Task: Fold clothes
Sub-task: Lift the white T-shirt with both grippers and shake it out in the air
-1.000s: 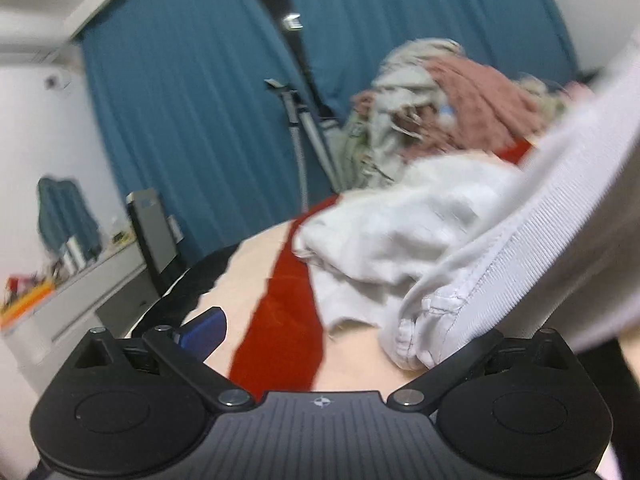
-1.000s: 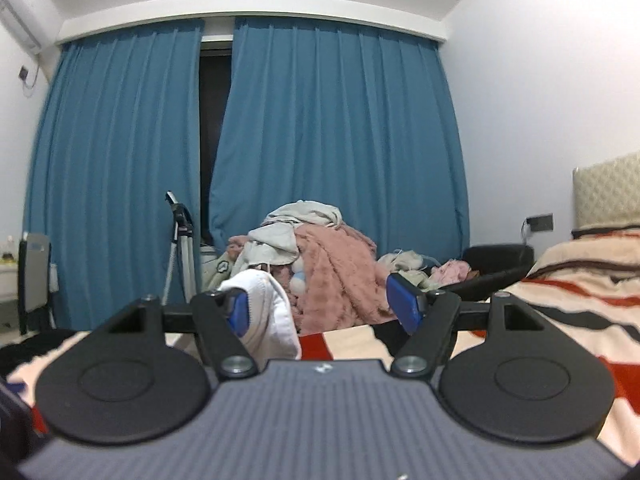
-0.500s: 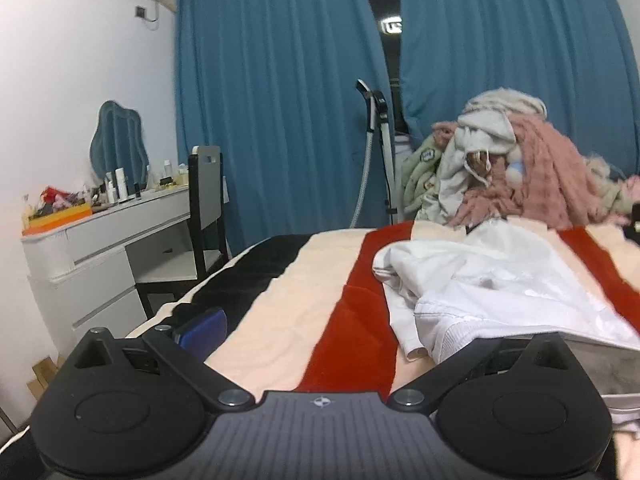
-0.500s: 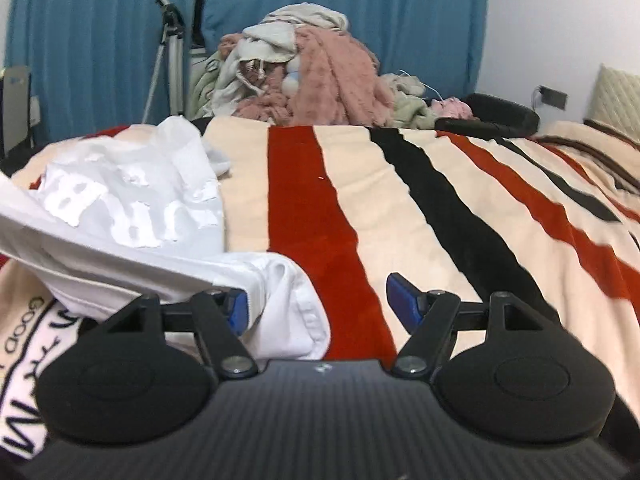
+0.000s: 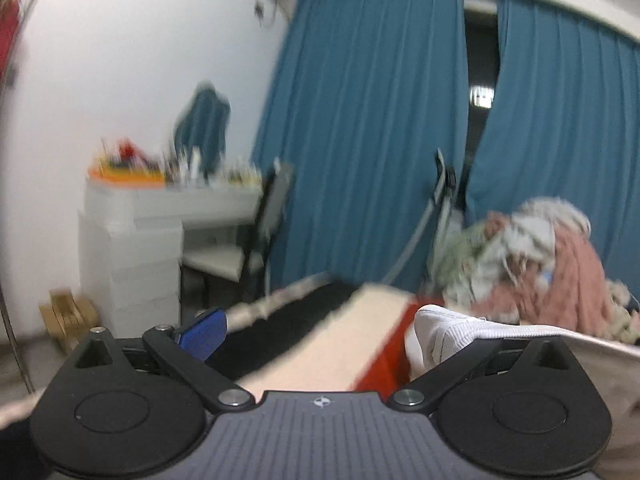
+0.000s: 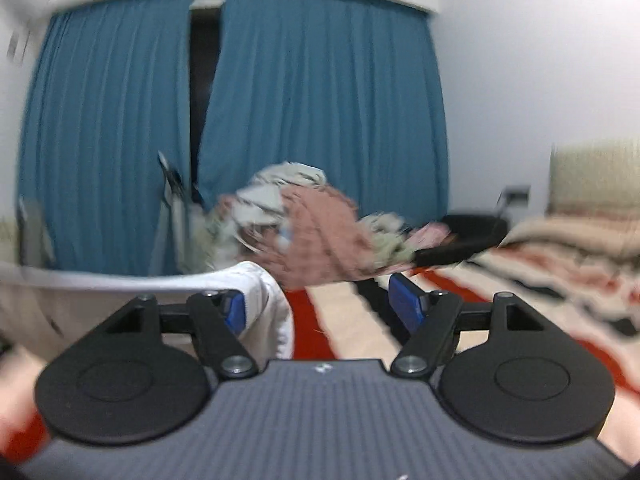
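two claws in view, one per wrist camera, both frames smeared by motion. one white garment [image 5: 448,330] strung between them: in the left view its ribbed edge drapes over the right-hand finger of the left claw [image 5: 348,340], whose blue pad [image 5: 202,334] on the other finger stands well apart and bare, so the jaws stand wide with cloth hooked on one finger only; whether anything presses it there i cannot tell. in the right view the same white cloth [image 6: 264,300] wraps over the left-hand blue pad of the right claw [image 6: 324,306], the other pad [image 6: 406,300] bare; these jaws are opening, the cloth against one finger and not pinched. one striped bed [image 6: 344,320], cream, red and black. one heap of laundry [image 6: 304,224] beyond its far edge, pink and pale pieces, count within it unreadable. two blue curtains [image 5: 372,140] with a dark gap between. one white dressing surface [image 5: 172,200] at left with small clutter, probably bottles, and one chair [image 5: 256,236] beside it. against half a second ago: both cameras then looked down on the garment spread over the bed, its print showing; now both look out level across the room, the cloth lifted into a taut line between the claws, and the bed fills far less of each frame.
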Action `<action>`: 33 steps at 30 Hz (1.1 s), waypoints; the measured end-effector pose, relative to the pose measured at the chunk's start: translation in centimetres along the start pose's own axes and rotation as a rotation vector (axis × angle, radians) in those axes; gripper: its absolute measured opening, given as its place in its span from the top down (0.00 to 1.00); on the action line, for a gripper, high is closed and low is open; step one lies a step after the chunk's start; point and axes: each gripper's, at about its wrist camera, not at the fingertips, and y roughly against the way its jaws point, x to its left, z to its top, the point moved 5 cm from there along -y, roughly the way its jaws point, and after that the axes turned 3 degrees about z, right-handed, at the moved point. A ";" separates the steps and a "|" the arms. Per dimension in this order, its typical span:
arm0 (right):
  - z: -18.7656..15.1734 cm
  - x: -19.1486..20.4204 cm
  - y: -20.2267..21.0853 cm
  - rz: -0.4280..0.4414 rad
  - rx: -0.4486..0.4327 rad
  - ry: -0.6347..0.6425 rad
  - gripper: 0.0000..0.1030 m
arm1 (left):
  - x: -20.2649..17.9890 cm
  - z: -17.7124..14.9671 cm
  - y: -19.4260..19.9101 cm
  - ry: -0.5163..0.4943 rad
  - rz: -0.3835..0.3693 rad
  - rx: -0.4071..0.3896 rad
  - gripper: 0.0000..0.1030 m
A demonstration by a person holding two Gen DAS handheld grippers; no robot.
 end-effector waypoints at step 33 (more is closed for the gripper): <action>34.7 0.2 -9.1 0.229 -0.136 -0.030 0.28 | -15.9 36.5 5.0 -0.069 -0.212 -0.297 0.00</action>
